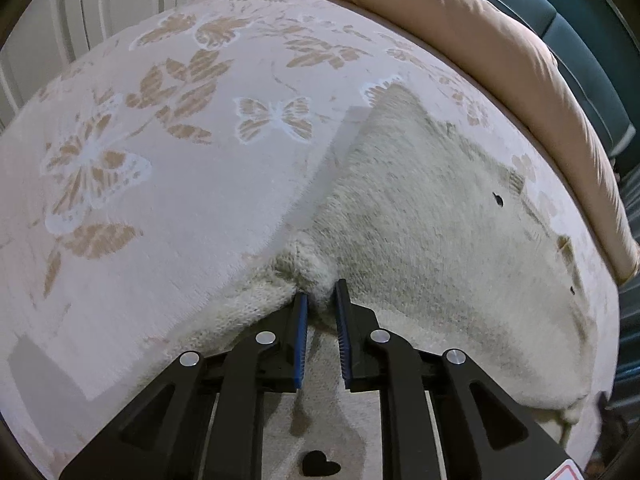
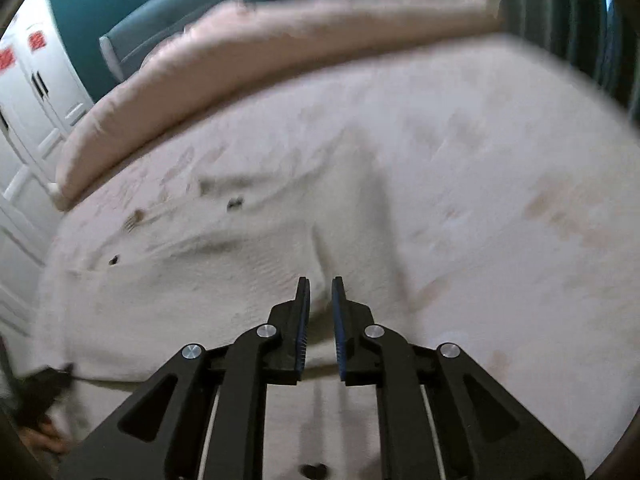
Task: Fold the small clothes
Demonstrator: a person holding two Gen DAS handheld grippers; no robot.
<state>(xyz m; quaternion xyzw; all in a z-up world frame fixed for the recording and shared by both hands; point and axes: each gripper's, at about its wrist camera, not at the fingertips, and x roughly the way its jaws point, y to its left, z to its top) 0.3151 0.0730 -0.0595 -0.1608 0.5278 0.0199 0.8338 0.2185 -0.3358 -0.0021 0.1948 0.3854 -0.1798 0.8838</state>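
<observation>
A cream knitted garment with small dark buttons lies spread on a bed. In the left wrist view my left gripper points down at its near edge. Its blue pads pinch a bunched-up tuft of the knit. The right wrist view is blurred by motion. In it the same garment lies to the left, and a raised ridge of it runs up into my right gripper. The right jaws stand nearly together with the knit between the pads.
The bed is covered by a pale blanket with tan butterflies and leaves. A long beige pillow lies along its far edge against a teal headboard. White cupboard doors stand at the left. Striped curtains hang behind.
</observation>
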